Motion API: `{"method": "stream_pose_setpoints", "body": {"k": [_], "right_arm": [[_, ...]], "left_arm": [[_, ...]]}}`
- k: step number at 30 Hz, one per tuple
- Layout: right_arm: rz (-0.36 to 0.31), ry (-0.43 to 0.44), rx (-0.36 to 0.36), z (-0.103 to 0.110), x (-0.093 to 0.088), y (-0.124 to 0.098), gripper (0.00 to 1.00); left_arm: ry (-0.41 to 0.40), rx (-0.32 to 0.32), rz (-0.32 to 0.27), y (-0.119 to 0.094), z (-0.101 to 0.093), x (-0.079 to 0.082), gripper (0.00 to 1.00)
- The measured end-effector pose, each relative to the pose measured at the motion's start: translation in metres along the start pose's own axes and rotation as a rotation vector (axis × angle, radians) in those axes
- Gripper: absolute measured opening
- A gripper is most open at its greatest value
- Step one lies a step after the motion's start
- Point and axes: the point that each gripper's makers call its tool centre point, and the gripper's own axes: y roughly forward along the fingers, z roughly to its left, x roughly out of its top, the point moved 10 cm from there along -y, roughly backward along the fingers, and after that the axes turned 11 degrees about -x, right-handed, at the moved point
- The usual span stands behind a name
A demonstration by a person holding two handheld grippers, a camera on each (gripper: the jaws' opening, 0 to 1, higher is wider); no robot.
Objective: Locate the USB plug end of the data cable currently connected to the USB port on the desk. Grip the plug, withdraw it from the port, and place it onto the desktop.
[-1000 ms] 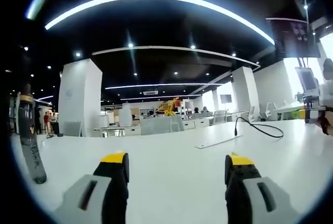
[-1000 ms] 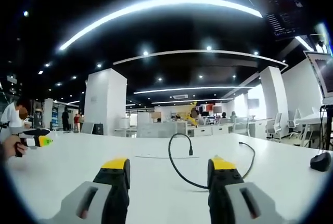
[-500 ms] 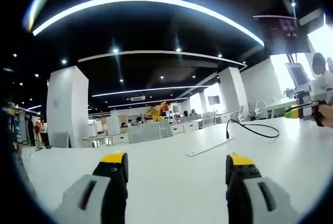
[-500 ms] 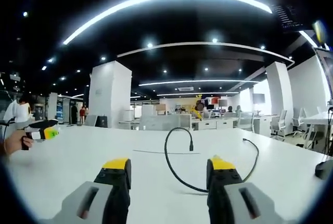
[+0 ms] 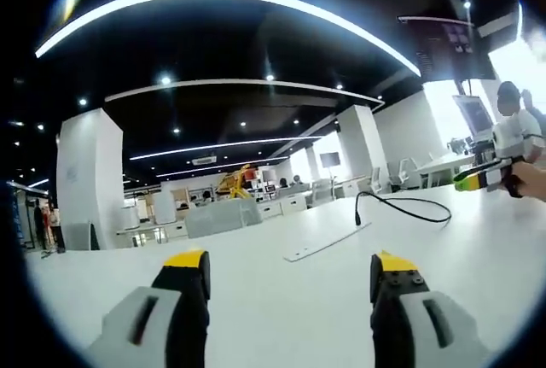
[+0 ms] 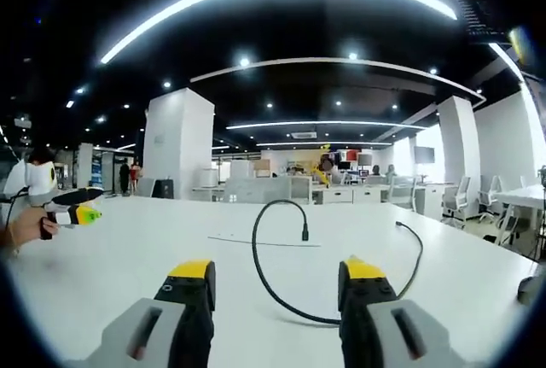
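Cable (image 6: 266, 287) loops across white desk (image 6: 128, 248) in dim office.

Your right hand-held gripper (image 6: 273, 278) hides part of the black data cable (image 6: 260, 270) behind one jaw. The USB port on the desk (image 6: 128, 257) is too small to make out.

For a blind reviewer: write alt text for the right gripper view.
A black data cable loops across the white desk, one end arching up beside a thin flat strip. The right gripper hovers open near it, while the left gripper, in a hand, sits far left.
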Motion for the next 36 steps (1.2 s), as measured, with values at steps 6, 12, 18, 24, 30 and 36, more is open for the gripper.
{"method": "stream_pose_setpoints", "body": {"k": [6,12,18,24,30,36], "right_arm": [[0.020,0.002,0.003,-0.004,-0.001,0.008,0.59],[0.033,-0.002,0.006,-0.005,-0.002,0.017,0.59],[0.055,-0.007,0.014,-0.006,-0.004,0.026,0.59],[0.071,-0.008,0.016,-0.008,-0.006,0.032,0.59],[0.077,-0.014,0.011,-0.011,-0.005,0.035,0.59],[0.073,-0.004,0.018,-0.014,-0.004,0.039,0.59]], "left_arm": [[0.016,-0.021,0.015,0.014,0.005,-0.008,0.77],[0.059,-0.028,0.037,0.029,0.012,-0.014,0.76],[0.058,-0.049,0.037,0.043,0.013,-0.019,0.77],[0.050,-0.066,0.032,0.055,0.015,-0.023,0.77],[0.048,-0.080,0.036,0.065,0.016,-0.028,0.77],[0.039,-0.091,0.029,0.073,0.015,-0.032,0.77]]}}
